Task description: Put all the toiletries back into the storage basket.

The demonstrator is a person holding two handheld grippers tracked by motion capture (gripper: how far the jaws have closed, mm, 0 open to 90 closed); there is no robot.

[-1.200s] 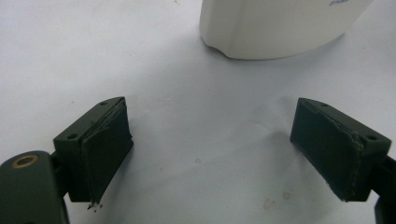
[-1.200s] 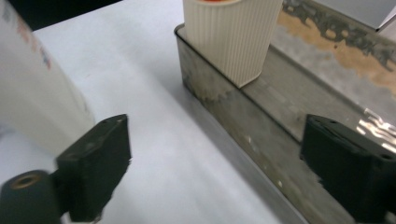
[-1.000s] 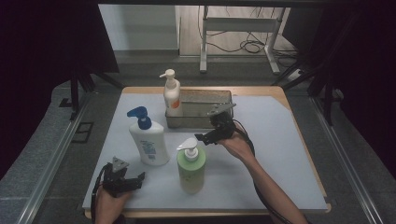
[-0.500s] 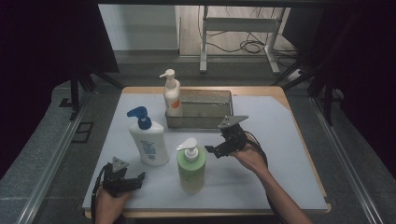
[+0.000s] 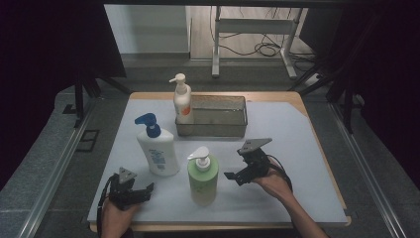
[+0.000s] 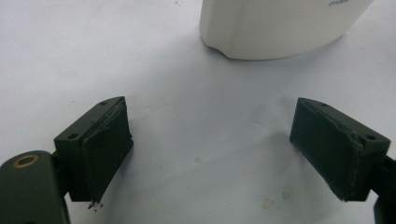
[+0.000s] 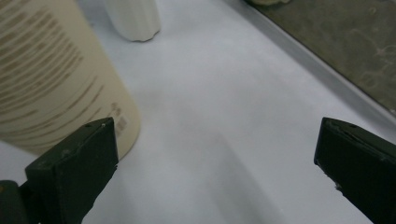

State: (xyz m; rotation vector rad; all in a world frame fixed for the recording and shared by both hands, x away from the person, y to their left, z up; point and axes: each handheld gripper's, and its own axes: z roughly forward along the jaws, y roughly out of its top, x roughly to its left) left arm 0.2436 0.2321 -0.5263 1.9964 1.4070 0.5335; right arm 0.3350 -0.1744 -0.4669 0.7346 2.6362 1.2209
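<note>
On the white-covered surface stand three pump bottles: a green one at the front centre, a white one with a blue pump to its left, and a white-and-orange one touching the left end of a clear rectangular tray at the back. The right tongs hang just right of the green bottle, jaws wide apart, empty. The left tongs rest low near the front edge, jaws spread, pointing toward the blue-pump bottle's base.

The high view looks down on the table; both gripper views skim close over its white surface.
</note>
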